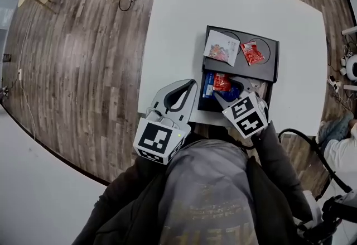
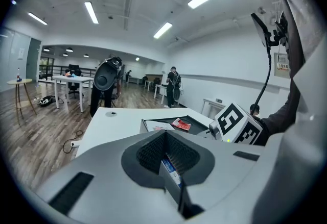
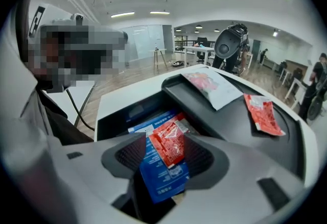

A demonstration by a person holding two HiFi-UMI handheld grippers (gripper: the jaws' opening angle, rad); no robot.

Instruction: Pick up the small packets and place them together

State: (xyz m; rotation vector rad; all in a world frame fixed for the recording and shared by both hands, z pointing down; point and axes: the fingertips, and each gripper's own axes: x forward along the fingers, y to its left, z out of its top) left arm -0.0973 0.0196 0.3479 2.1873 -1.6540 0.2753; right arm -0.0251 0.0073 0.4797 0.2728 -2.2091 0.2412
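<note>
Left gripper (image 2: 164,135) was held at the near edge of the table (image 1: 184,43), just beside the tray (image 1: 241,32), jaws drawn together. A blue sliver was seen in the slit. Whether it was pinched or only seen through could not be told.

Right gripper (image 3: 166,149) was tilted down over the tray's near, lower well, jaws spread wide. A red packet (image 3: 169,142) was seen between them, lying on a blue packet (image 3: 161,182). Neither pad was pressed on it, so nothing was judged held. These two were taken as the pile being built.

Farther back, on the raised tier, a white packet (image 3: 212,85) and a second red packet (image 3: 263,114) were laid apart, one at each round recess. Both were judged not yet collected, so the task was put at roughly half done.

The step in hand was read as a release into the well. To be done well, the jaws should be kept wide and lifted straight up, so the red packet is not dragged off the blue one. The well wall should be cleared before any sideways move. The far packets look flat and limp, so a steep approach at one edge is advised, with a firm close before lifting. A thin packet could slip or be pushed along the slick tier.
</note>
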